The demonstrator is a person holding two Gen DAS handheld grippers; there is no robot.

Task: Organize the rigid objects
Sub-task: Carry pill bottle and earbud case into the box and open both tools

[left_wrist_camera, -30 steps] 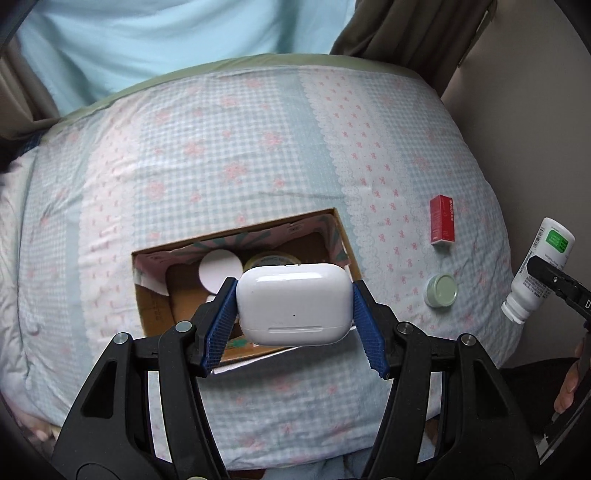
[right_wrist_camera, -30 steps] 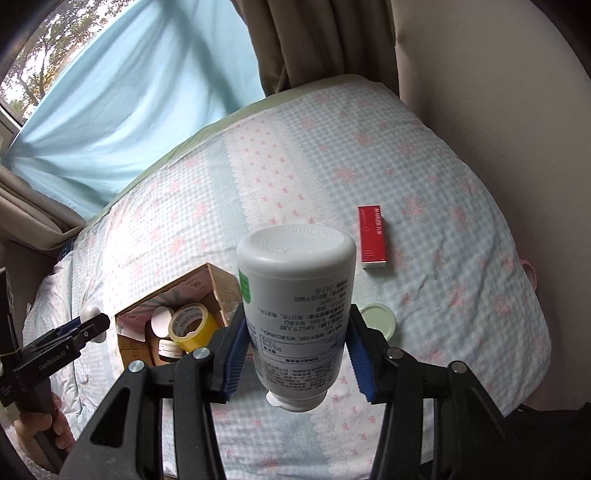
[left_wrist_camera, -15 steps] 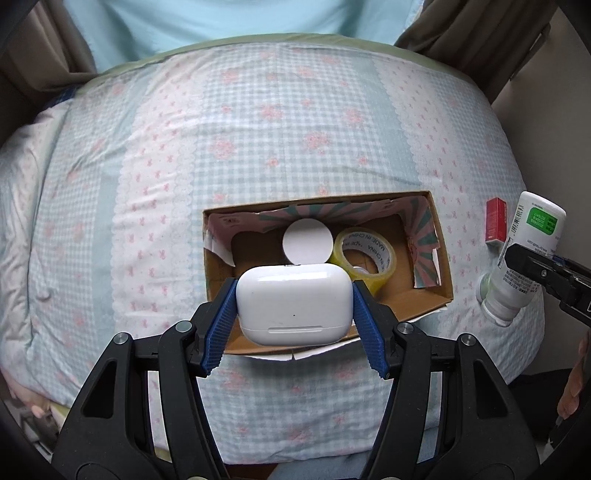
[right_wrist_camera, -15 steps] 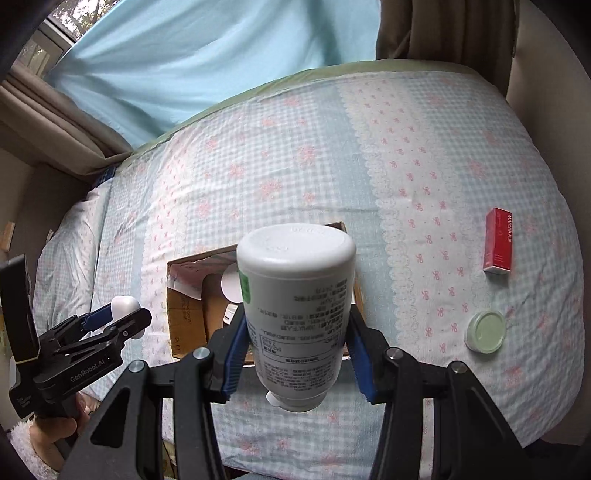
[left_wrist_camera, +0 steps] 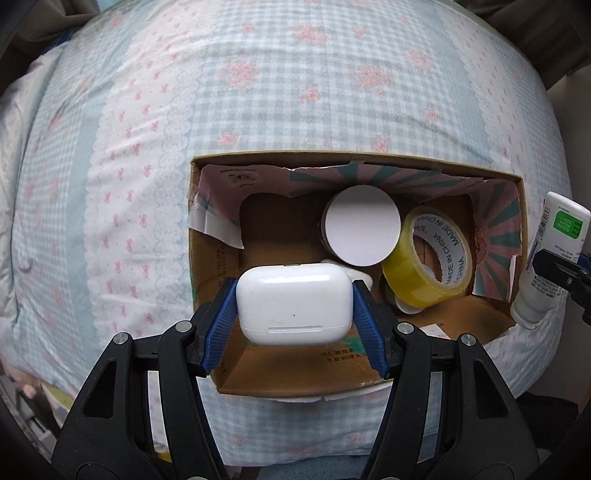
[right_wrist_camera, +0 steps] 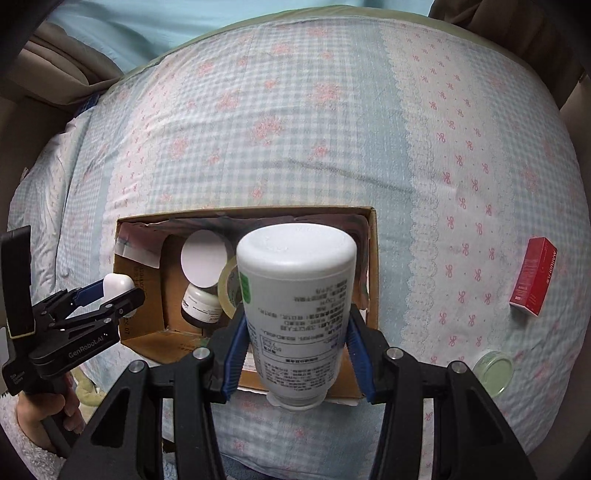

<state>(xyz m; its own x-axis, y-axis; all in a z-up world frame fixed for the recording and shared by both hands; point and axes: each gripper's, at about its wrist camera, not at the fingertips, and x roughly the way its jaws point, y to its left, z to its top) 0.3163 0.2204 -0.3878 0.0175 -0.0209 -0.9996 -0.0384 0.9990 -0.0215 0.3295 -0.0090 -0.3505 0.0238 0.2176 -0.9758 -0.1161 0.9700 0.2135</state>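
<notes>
My left gripper point(left_wrist_camera: 293, 314) is shut on a white earbud case point(left_wrist_camera: 293, 304) and holds it above the left half of an open cardboard box point(left_wrist_camera: 354, 160). My right gripper point(right_wrist_camera: 295, 350) is shut on a white bottle point(right_wrist_camera: 297, 299), bottom end towards the camera, over the box's right part point(right_wrist_camera: 373, 280). The bottle also shows at the right edge of the left wrist view point(left_wrist_camera: 546, 266). The left gripper with the case shows in the right wrist view point(right_wrist_camera: 110, 293). The box holds a white-lidded jar point(left_wrist_camera: 362, 230), a yellow tape roll point(left_wrist_camera: 428, 266) and a small dark jar point(right_wrist_camera: 201, 304).
The box sits on a bed with a blue checked cover point(right_wrist_camera: 295, 129). A red carton point(right_wrist_camera: 533, 280) and a pale green round lid point(right_wrist_camera: 493, 373) lie on the cover right of the box. A curtain point(right_wrist_camera: 129, 29) hangs behind the bed.
Both grippers moved towards the box with their loads. The case now hangs over the box's left half and the bottle over its right part.
</notes>
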